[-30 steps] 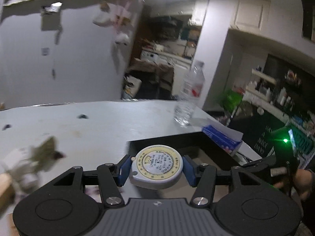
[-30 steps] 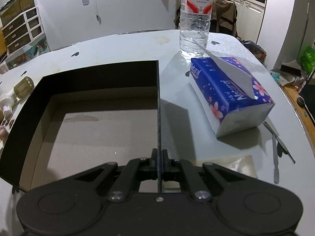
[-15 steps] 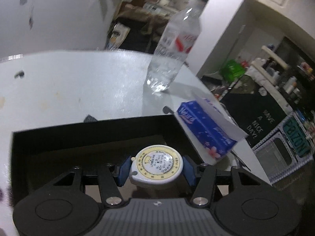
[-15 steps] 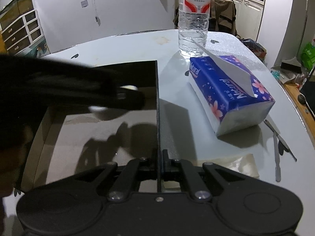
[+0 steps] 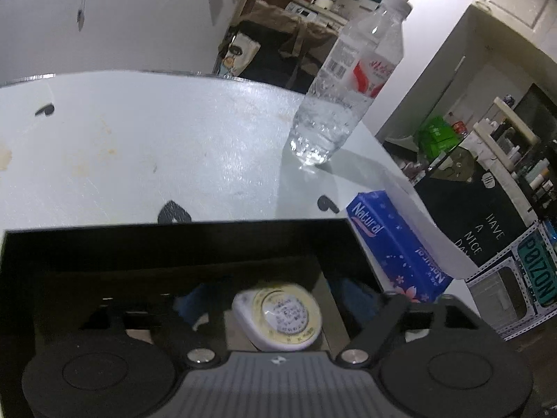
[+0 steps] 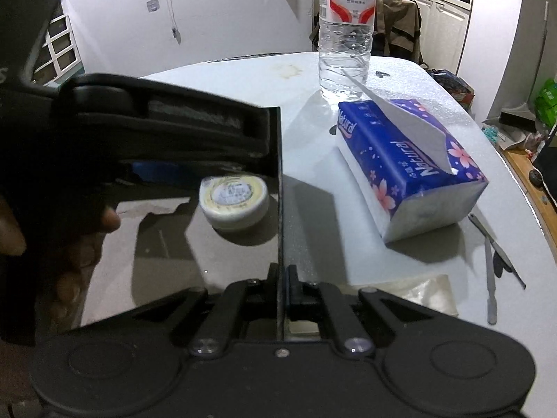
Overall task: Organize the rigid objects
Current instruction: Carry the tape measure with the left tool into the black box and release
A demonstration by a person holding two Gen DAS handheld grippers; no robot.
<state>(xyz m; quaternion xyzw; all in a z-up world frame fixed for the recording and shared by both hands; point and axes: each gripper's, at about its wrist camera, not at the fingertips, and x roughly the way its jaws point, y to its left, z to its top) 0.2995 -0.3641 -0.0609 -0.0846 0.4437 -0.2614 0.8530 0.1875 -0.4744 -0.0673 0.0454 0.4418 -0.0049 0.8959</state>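
Note:
A round white tape measure (image 5: 278, 313) with a yellow dial lies on the floor of the black open box (image 5: 174, 240), near its right wall. My left gripper (image 5: 271, 301) hangs just over it inside the box. Its jaws are opening, and the blue pads (image 5: 191, 304) stand clear of the tape measure on both sides. In the right wrist view the tape measure (image 6: 235, 202) rests under the left gripper's black body. My right gripper (image 6: 282, 275) is shut on the thin right wall of the box (image 6: 279, 174).
A clear water bottle (image 6: 346, 35) stands on the white table (image 6: 243, 73) behind the box. A blue tissue pack (image 6: 410, 167) lies right of the box, with thin metal tools (image 6: 494, 254) beside it. A person's hand (image 6: 69, 244) holds the left gripper.
The left gripper carried the tape measure over the box and down into it, then spread its jaws and let it go. The right gripper has kept still on the box wall.

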